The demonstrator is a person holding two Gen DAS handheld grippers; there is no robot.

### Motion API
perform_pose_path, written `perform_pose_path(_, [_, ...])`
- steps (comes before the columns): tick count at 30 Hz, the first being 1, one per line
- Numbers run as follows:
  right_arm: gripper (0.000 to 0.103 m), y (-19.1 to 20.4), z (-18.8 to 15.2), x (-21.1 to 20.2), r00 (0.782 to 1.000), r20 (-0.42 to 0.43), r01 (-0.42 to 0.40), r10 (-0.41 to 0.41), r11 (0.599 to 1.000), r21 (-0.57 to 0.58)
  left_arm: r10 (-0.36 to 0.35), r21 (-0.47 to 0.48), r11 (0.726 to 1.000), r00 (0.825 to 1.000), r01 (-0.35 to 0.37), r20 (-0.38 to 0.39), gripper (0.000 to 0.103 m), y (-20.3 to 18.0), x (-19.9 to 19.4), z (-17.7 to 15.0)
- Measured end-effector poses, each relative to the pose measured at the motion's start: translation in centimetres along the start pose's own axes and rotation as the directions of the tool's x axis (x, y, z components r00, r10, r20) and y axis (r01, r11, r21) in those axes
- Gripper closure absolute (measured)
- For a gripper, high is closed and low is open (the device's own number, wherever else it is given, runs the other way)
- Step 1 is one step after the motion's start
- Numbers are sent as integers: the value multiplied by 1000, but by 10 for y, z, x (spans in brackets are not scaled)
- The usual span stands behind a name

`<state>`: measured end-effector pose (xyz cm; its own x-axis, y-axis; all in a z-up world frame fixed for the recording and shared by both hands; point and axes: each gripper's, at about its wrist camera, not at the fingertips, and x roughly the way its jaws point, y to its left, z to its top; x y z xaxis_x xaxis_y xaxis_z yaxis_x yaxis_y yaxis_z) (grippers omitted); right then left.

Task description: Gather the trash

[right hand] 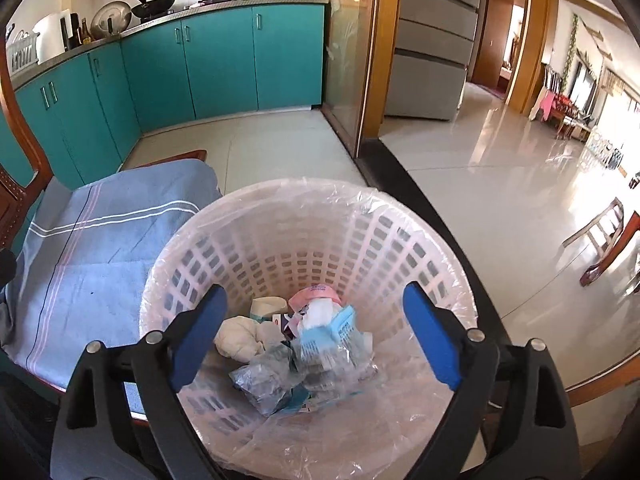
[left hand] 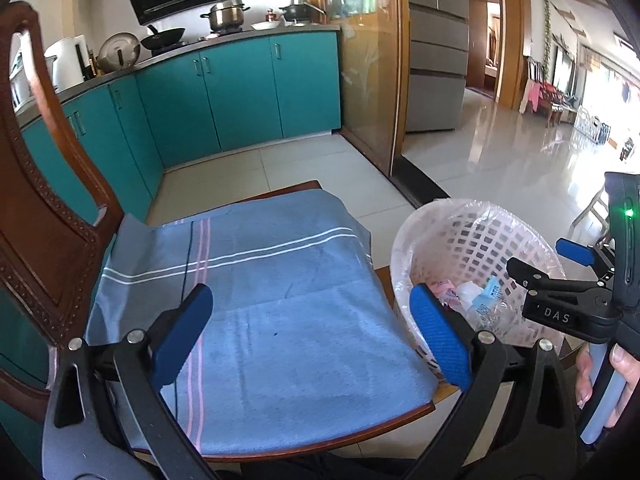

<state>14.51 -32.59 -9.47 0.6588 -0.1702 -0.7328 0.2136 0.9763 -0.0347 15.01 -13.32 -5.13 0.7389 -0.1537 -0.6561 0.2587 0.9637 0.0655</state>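
A white lattice waste basket (right hand: 360, 232) lined with a clear plastic bag stands on the floor beside a chair. Inside lie a crumpled white tissue (right hand: 240, 340), a light blue packet (right hand: 332, 332), clear wrappers (right hand: 268, 384) and a pink-topped item (right hand: 316, 294). My right gripper (right hand: 316, 292) hangs open over the basket's mouth, and nothing sits between its blue pads. My left gripper (left hand: 310, 300) is open and empty above the blue striped towel (left hand: 260, 280) on the chair seat. In the left wrist view the basket (left hand: 460, 232) is at the right, with the right gripper (left hand: 552, 260) above it.
The wooden chair back (left hand: 36, 200) rises at the left. Teal kitchen cabinets (left hand: 240, 88) line the far wall with pots on the counter. A glass sliding door (left hand: 372, 80) and a grey fridge (left hand: 438, 60) stand behind. A person's hand (left hand: 618, 376) holds the right gripper's handle. Another chair (right hand: 608, 240) stands at the right.
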Motion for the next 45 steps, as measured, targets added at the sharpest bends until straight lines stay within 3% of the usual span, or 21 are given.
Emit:
perform_pose_path(5, [14,12,2,-30,996,79,-43,44,999,-7,9,-40,999,998,-7,64,3,19,-27,-7])
perform_pose_path(7, [8,19,2,-48,989,131,-67,68,998,-12,27,-51,998,995,-22,96,3,27,-42,-11])
perform_pose_path(12, [3,46,-5,-89,962,240,-122,130,991,-48,88,-94,993,984,-74,156,3,48,-78,-29])
perform_pose_path(15, [3,63,-11,-105,954,276,-104,120,992,-74,114,-126,988,980,-94,164,3,58,-91,-40])
perform_pose_path(24, [3,93,-41,-145,898,400,-128,185,978,-165,146,-181,977,968,-109,203,3,76,-122,-62])
perform_pose_path(30, [3,98,-43,-159,882,432,-127,186,979,-162,151,-179,978,960,-110,236,3,76,-138,-66])
perform_pose_path(45, [3,95,-44,-168,869,459,-135,187,980,-143,165,-174,977,954,-123,250,3,75,-147,-71])
